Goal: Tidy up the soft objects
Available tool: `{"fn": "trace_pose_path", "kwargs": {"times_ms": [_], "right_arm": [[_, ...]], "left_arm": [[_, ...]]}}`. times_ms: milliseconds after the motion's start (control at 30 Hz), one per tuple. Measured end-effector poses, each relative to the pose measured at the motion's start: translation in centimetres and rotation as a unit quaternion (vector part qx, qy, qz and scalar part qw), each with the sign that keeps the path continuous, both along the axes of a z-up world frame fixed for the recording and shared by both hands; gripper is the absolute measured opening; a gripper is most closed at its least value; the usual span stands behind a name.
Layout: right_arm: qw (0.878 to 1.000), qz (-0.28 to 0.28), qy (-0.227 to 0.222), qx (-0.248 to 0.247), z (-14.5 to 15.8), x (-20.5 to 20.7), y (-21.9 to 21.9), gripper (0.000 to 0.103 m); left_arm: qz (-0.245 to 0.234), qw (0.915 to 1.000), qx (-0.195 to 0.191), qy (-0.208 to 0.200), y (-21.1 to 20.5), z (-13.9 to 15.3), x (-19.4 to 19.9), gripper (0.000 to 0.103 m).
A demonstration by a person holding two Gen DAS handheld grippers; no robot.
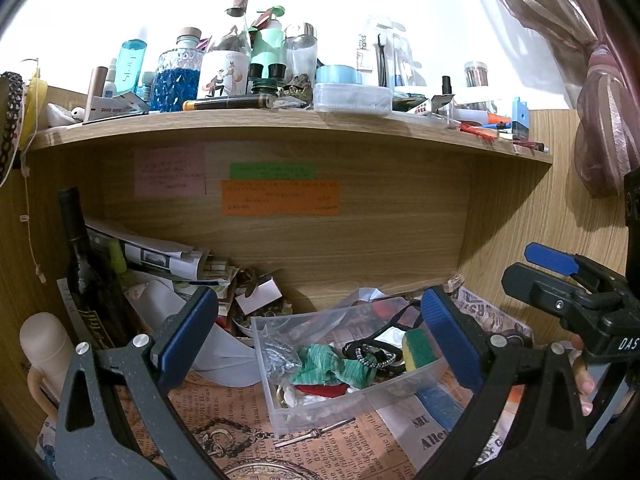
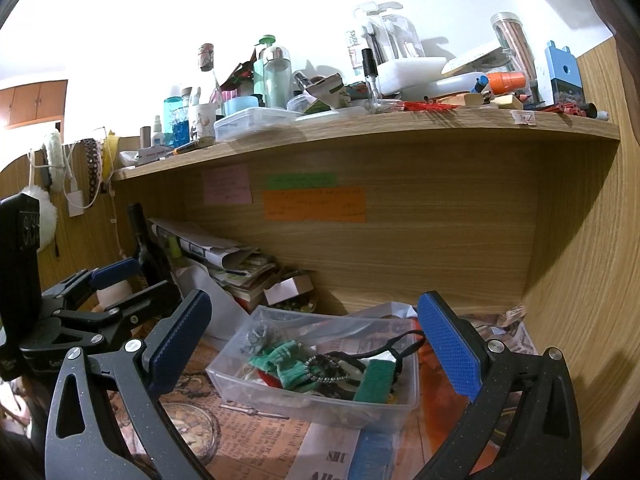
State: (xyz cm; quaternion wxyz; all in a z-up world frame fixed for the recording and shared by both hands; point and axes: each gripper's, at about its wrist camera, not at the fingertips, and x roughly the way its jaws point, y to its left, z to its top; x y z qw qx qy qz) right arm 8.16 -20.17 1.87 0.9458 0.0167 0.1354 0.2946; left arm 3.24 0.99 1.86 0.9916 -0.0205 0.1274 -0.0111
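A clear plastic bin [image 1: 320, 404] [image 2: 304, 400] sits on newspaper-print paper under a wooden shelf. In it lie a green cloth [image 1: 332, 366] [image 2: 286, 362], a green-and-yellow sponge [image 1: 418, 346] [image 2: 374, 380], a steel scrubber [image 1: 280, 350] [image 2: 256, 336], black cords and a red item [image 1: 324, 390]. My left gripper [image 1: 320, 340] is open and empty, just in front of the bin. My right gripper [image 2: 316, 340] is open and empty, also before the bin; it shows at the right of the left wrist view [image 1: 560, 280]. The left gripper shows at the left of the right wrist view [image 2: 120, 280].
A blue sponge [image 1: 438, 404] [image 2: 376, 456] lies on the paper in front of the bin. A dark wine bottle [image 1: 86, 272] [image 2: 146, 244], stacked papers [image 1: 160, 260] and a small box [image 1: 258, 294] crowd the back left. The upper shelf [image 1: 280, 124] holds several bottles and containers.
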Motion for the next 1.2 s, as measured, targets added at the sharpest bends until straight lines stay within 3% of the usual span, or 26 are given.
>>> {"fn": "trace_pose_path", "kwargs": {"times_ms": [1200], "right_arm": [[1.000,0.003,0.001,0.001,-0.04,-0.09,0.06,0.103]], "left_arm": [[-0.016,0.9999,0.000,-0.002,0.09,0.12,-0.04,0.103]]}}
